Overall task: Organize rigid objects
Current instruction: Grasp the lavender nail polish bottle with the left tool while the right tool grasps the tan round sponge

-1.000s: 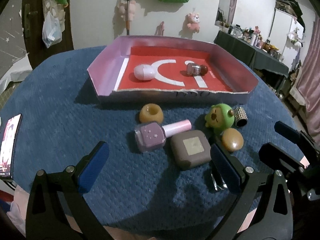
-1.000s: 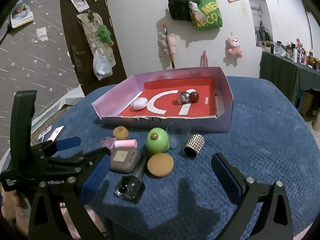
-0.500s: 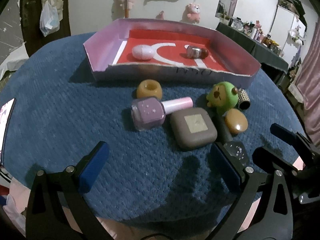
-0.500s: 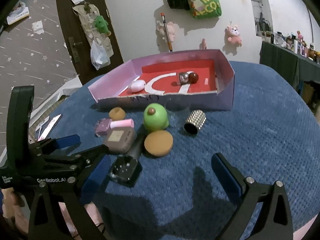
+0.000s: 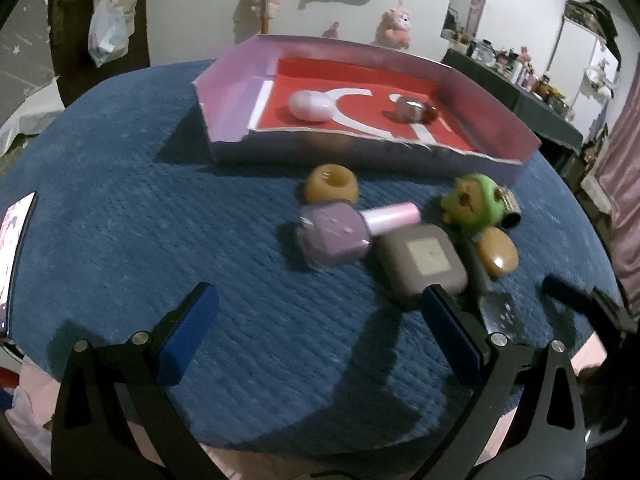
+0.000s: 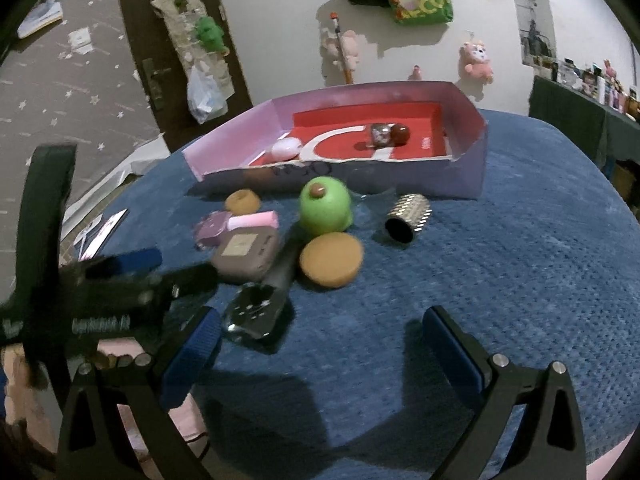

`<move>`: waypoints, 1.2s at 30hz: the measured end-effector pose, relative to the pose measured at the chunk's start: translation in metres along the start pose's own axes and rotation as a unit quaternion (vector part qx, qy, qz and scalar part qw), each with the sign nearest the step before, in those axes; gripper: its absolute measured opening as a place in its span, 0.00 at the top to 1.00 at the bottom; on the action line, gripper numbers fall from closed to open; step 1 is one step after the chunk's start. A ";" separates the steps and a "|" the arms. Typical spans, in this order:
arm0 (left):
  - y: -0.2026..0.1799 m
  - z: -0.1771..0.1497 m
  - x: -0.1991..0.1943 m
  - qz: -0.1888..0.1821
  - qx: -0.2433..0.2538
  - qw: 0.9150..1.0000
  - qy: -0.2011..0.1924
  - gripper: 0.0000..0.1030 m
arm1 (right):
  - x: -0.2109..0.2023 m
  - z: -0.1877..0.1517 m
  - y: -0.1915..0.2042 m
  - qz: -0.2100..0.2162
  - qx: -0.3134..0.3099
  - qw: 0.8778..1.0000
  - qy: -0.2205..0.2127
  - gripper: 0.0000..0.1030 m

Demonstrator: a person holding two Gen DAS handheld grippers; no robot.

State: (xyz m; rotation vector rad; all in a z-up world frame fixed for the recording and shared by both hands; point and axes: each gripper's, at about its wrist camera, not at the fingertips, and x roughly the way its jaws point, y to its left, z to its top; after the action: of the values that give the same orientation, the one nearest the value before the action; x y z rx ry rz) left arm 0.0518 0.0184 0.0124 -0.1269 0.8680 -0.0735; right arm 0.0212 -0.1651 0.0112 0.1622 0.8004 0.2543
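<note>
both tongs [image 5: 316, 336] gape above the brown case [image 5: 422, 264].

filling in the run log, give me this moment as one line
left gripper: open, empty | right gripper: open, empty | tray: holds egg, small bottle | table: purple polish, brown case and others

Blue tablecloth [image 6: 500, 264]; pink box [image 5: 492, 108], red floor; green toy [image 6: 326, 206].

Left gripper [image 5: 318, 330]: hovering with jaws spread wide, nothing between its blue pads, pointing toward 12 o'clock.
Right gripper [image 6: 320, 346]: hanging wide open and empty, the blurred left gripper showing at its 9 o'clock.
</note>
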 end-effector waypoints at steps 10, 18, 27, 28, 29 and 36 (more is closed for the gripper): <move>0.004 0.013 0.008 0.010 0.011 1.000 -0.001 0.00 | 0.009 -0.003 0.018 -0.011 -0.030 0.999 -0.001 0.00; 0.005 0.019 0.015 0.021 0.010 1.000 0.000 0.00 | 0.003 0.002 0.007 -0.018 -0.011 1.000 -0.017 0.03; 0.003 0.026 0.030 0.038 0.016 0.999 0.005 0.02 | 0.004 0.016 -0.026 -0.066 0.022 0.997 -0.023 0.14; 0.004 0.027 0.031 0.037 0.015 0.999 0.006 0.02 | 0.007 0.017 -0.028 -0.069 0.022 0.997 -0.018 0.14; 0.004 0.028 0.031 0.036 0.015 0.999 0.005 0.02 | 0.009 0.017 -0.029 -0.070 0.021 0.997 -0.016 0.15; -0.001 0.029 0.033 0.030 0.021 0.999 -0.006 0.10 | 0.021 0.024 -0.020 -0.066 -0.007 0.998 -0.010 0.21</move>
State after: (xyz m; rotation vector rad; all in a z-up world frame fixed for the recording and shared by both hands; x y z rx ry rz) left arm 0.0950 0.0155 0.0062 -0.0612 0.8574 -0.0351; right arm 0.0564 -0.1791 0.0085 0.0979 0.7858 0.1336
